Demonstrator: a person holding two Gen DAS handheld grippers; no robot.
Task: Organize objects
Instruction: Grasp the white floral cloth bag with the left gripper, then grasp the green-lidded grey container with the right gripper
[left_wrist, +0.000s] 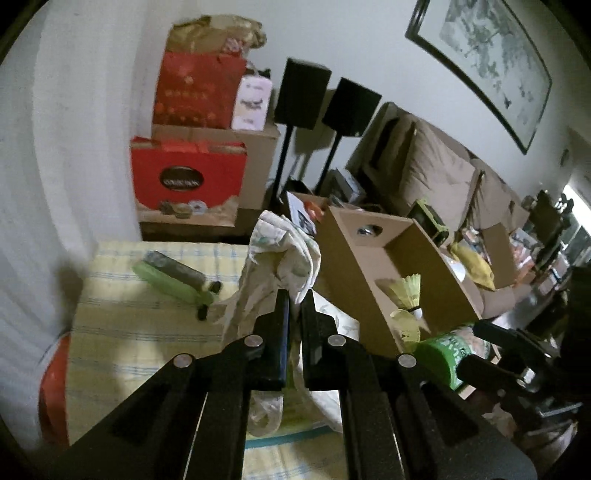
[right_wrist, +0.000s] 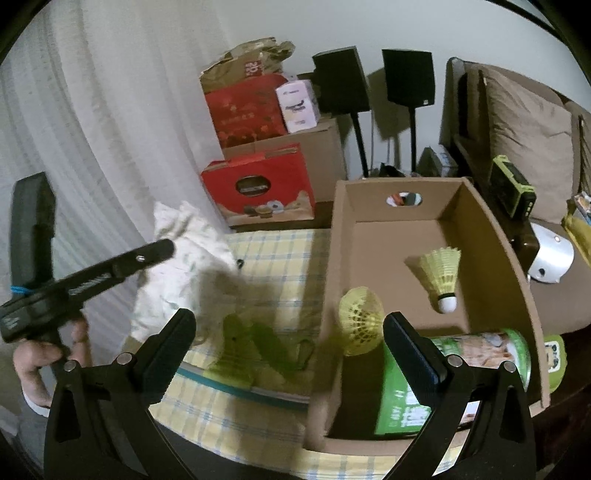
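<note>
The bench (right_wrist: 266, 254), under a yellow checked cover, lies below both claws. The box (right_wrist: 491, 258) stands open just right of the left claw (left_wrist: 295, 306) and straight ahead of the right claw (right_wrist: 288, 339); inside it are a green can (right_wrist: 476, 354) and two shuttlecocks, one upright (right_wrist: 443, 277), one nearer the front (right_wrist: 360, 319). The cloth (left_wrist: 284, 254) is clenched in the left claw and hangs from its tips, off the bench. The right claw is released, empty, at the near wall of the box. A green tool (left_wrist: 173, 277) lies on the bench, left of the left claw.

The step in hand seems to be carrying the cloth to the box. To do it well, I think the hanging tail must pass over the box wall without catching, and the release should come only above free floor, beside the shuttlecocks.
</note>
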